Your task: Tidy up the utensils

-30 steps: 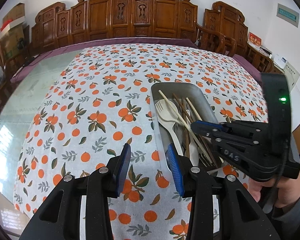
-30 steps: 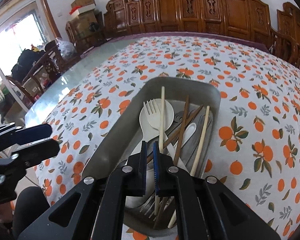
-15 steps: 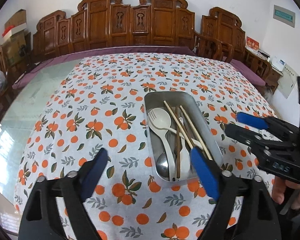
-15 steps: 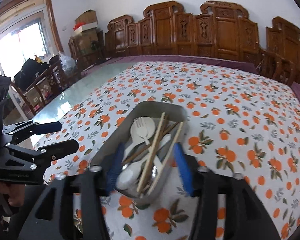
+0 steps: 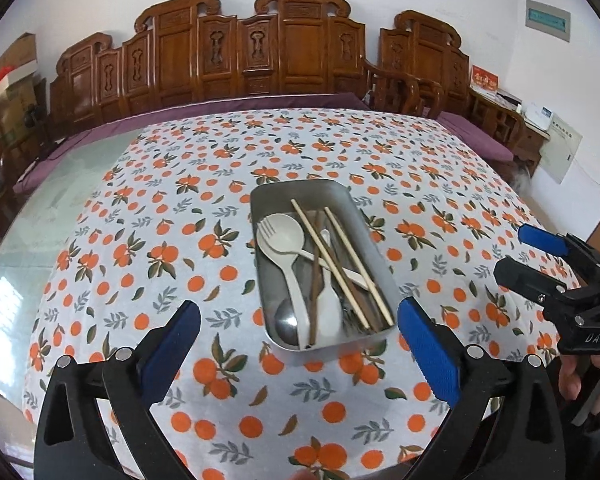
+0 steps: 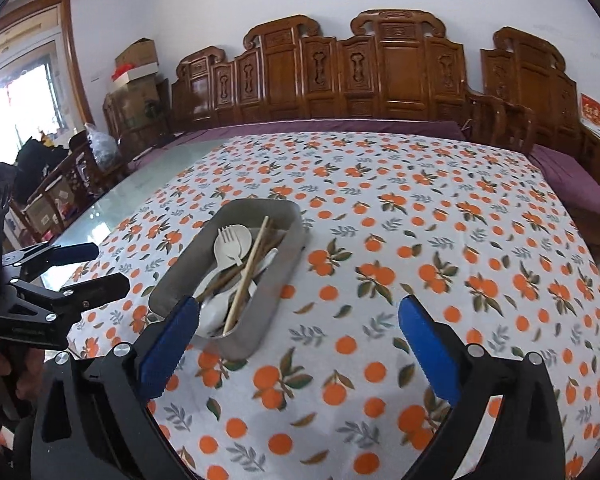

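Note:
A metal tray sits on the orange-print tablecloth and holds a cream fork, a cream spoon, a metal spoon, pale and dark chopsticks. My left gripper is open and empty, held back near the table's front edge, in front of the tray. My right gripper is open and empty, to the right of the tray; it also shows in the left wrist view.
The tablecloth covers most of a glass-topped table. Carved wooden chairs line the far side. Cardboard boxes are stacked at the far left. The left gripper shows at the left of the right wrist view.
The right gripper opened, let go of the chopstick in the tray, and pulled back to the right. The left gripper opened wider and drew back from the tray.

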Demonstrator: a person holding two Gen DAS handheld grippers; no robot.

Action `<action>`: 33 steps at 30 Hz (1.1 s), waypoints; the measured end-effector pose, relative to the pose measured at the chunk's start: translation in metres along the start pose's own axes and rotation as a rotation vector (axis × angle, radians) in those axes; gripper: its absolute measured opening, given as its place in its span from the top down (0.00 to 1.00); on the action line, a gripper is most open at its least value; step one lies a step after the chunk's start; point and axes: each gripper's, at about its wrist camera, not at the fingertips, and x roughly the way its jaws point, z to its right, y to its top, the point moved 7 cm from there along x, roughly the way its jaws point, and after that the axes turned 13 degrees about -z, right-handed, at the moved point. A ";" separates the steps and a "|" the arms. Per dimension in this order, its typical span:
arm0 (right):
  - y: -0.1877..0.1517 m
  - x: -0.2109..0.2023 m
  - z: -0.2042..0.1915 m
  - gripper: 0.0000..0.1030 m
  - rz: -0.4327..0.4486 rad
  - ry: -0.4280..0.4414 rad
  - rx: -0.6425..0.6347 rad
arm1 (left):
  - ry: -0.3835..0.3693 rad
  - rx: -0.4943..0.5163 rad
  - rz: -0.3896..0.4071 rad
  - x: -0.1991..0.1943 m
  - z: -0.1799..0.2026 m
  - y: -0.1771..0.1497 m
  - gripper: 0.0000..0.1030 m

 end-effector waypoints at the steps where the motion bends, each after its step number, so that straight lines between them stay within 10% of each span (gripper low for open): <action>1: -0.001 -0.004 0.002 0.02 0.004 -0.002 0.008 | 0.001 0.000 0.004 -0.002 0.002 -0.001 0.08; 33: -0.017 -0.193 0.017 0.02 0.281 -0.087 0.083 | -0.018 0.048 0.293 -0.176 0.066 -0.009 0.08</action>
